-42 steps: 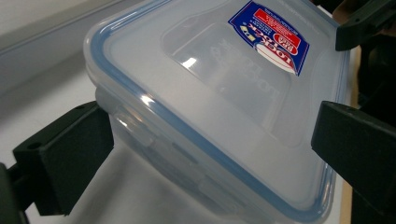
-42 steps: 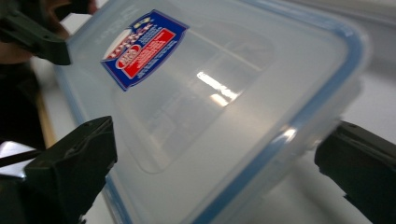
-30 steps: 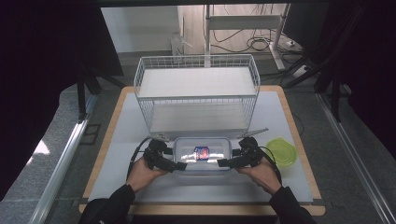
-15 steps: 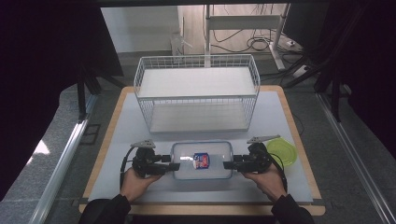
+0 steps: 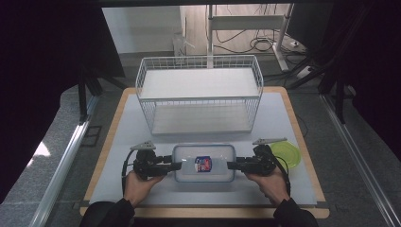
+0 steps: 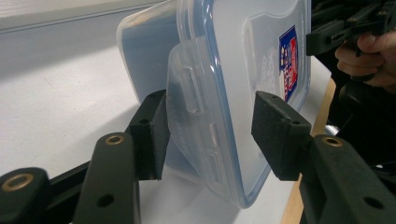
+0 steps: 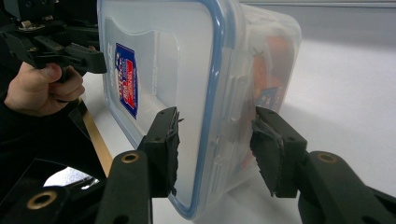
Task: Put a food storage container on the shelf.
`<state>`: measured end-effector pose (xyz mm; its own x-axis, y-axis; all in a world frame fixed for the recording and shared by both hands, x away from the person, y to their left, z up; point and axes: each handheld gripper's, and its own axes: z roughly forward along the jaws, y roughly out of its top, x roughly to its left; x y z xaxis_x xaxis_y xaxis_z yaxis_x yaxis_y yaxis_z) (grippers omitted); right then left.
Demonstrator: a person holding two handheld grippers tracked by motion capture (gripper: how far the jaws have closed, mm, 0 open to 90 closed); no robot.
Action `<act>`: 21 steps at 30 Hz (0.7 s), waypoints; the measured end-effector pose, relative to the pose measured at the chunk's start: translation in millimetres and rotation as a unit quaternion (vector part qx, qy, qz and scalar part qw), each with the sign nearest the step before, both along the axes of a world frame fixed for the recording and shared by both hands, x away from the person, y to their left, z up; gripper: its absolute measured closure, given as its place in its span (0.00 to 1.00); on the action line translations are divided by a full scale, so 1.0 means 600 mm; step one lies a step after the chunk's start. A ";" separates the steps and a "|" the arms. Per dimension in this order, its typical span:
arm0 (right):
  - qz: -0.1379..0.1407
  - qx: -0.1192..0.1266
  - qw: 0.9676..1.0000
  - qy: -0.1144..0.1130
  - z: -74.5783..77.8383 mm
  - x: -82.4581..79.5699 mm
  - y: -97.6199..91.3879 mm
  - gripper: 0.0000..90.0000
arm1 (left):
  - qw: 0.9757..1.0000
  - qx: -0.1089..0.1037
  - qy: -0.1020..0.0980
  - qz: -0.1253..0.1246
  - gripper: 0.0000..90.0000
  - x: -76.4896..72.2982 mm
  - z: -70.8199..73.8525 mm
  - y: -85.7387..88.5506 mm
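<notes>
A clear box (image 5: 204, 163) with a blue-rimmed lid and a small label lies flat on the white mat (image 5: 127, 127) near the table's front edge, in front of a white wire rack (image 5: 198, 92). A green lid (image 5: 287, 155) lies just beside the right hand.

The 2 grippers meet the box from its 2 short ends. The left gripper (image 5: 174, 165) has its jaws astride the left end; its own view (image 6: 208, 135) shows one jaw under the box wall and the other over the lid, with the clip flap between them. The jaws have just been closing, yet a gap remains on the lid side, so they stand half-wide and do not yet pinch. The right gripper (image 5: 232, 165) mirrors this at the other end; in its view (image 7: 215, 149) the jaws have also just been closing around the right clip and rim, one pad (image 7: 168, 140) close to the lid face, the other (image 7: 271, 149) beside the wall. Whether either pad presses cannot be told for certain; they look slightly clear.

The step in hand seems to be taking hold of the box at both ends, probably to lift it toward the rack. The next move calls for both grippers to finish closing evenly on rim and wall, then rise together and level, since uneven grip could tilt the box or spring a clip.
</notes>
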<state>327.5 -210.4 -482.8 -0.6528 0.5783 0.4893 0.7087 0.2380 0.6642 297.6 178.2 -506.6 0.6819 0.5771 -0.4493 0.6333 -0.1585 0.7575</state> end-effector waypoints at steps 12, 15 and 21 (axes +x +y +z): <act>-0.007 0.003 1.000 -0.029 0.017 0.001 0.004 0.58 | 1.000 0.008 -0.021 0.015 0.53 0.002 0.019 -0.003; -0.006 0.003 0.999 -0.036 0.024 0.003 0.005 0.58 | 0.999 0.009 -0.027 0.014 0.53 0.004 0.025 -0.001; -0.001 0.004 0.999 -0.052 0.045 0.009 0.010 0.58 | 0.999 0.011 -0.044 0.018 0.54 0.008 0.050 0.004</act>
